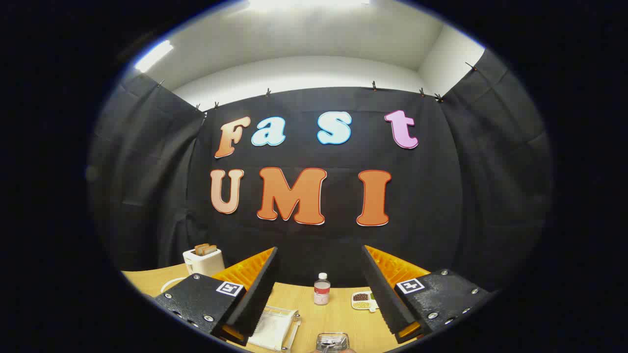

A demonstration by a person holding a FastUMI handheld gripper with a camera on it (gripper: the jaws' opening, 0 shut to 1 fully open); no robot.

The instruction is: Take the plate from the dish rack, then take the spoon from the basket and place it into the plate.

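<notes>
Holding my hand-held gripper (321,289) level above the wooden worktop (338,318), I have its two fingers spread wide apart with nothing between them. Nearest to me, low between the fingers, sits a small clear container (332,341) with something metallic inside; I cannot tell whether this is the basket with the spoon, since it is partly cut off. Just beside the left finger lies a white wire dish rack (275,327), and a pale flat shape rests in it that may be the plate, though I cannot be sure. Further ahead, between the fingers, a small clear bottle (322,289) with a white cap and a red label stands upright. Near it, just beside the right finger, lies a little white dish (363,300) with compartments holding dark and yellowish bits. Beyond the left finger stands a white toaster (203,261) with slices of toast (205,249) in its slots.
</notes>
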